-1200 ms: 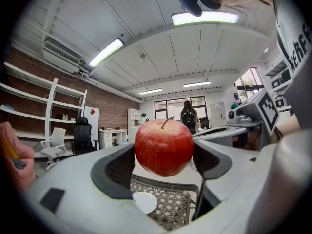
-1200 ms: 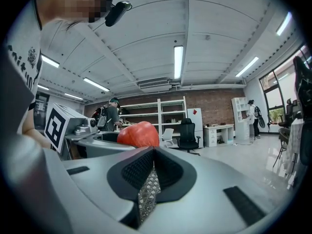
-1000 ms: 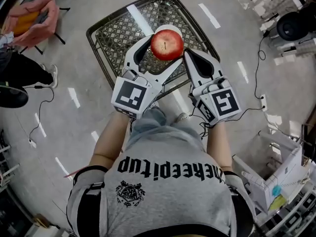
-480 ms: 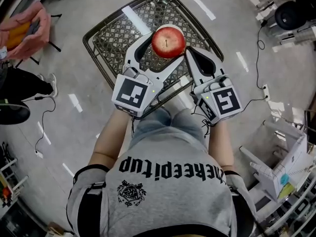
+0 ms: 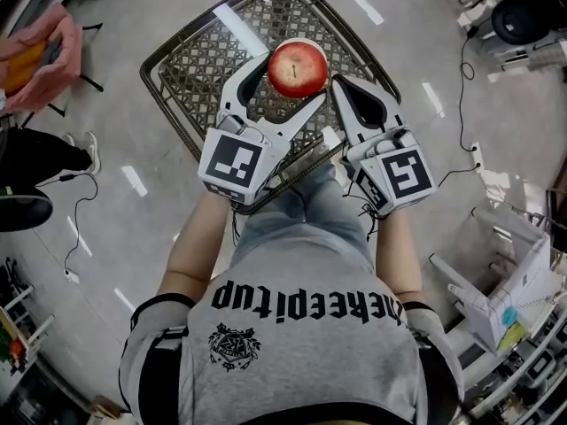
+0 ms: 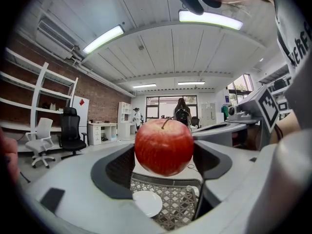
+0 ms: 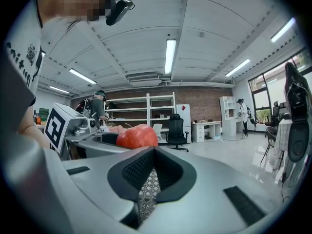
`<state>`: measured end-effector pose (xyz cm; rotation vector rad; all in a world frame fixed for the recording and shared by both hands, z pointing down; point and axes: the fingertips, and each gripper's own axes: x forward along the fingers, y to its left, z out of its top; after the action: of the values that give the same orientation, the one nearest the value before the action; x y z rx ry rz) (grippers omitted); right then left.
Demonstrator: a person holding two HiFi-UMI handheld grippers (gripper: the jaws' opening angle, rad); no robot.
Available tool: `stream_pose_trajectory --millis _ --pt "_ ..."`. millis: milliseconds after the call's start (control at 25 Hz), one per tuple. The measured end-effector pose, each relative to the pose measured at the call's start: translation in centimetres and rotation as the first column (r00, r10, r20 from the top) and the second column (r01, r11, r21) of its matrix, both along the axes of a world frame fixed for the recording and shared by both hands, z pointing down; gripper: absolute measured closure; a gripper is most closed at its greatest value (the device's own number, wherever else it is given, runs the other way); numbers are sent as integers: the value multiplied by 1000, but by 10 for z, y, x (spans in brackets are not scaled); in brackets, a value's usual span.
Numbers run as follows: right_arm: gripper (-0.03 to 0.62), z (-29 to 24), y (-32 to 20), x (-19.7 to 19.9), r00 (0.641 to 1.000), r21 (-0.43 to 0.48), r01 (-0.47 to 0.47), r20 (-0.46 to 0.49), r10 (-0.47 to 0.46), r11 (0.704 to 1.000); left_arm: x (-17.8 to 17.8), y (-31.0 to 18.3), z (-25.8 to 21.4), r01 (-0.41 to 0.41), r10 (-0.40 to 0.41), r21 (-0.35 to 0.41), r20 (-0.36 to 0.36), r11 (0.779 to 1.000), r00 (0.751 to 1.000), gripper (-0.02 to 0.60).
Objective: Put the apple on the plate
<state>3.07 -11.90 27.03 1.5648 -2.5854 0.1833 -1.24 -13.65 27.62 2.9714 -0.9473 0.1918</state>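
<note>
the left gripper [image 5: 294, 80] is clamped on the apple [image 5: 298, 67]. its two dark pads press the red fruit from either side, and the stem points up. the left gripper view shows the apple [image 6: 164, 146] held in the air between the jaws, clear of everything beneath it. below it, the small white plate [image 6: 147, 203] lies flat on the wire mesh table [image 6: 178, 204] with nothing on it. in the head view the apple covers nearly all of the plate [image 5: 306, 42], and only a thin white edge shows past the far side of the fruit. so the apple is over the plate but does not rest on it.

the right gripper [image 5: 341, 85] sits just beside the apple on the person's right, its jaw tips close to the fruit. whether they touch it cannot be told. the right gripper view shows the right gripper's [image 7: 153, 150] jaws brought together at the tips with nothing between them. only a narrow slit of mesh shows lower down between the pads. the apple [image 7: 137, 136] appears there to the left, beyond the jaws.

the dark mesh table [image 5: 199, 65] stands on a pale floor, right in front of the person's legs.
</note>
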Motion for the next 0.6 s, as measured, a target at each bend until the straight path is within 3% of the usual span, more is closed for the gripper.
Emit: stream_pose_trajectory --millis 600 --pt "576 27 -57 16 995 -45 98 33 -96 994 20 -48 38 72 -69 -54 51 996 996 172"
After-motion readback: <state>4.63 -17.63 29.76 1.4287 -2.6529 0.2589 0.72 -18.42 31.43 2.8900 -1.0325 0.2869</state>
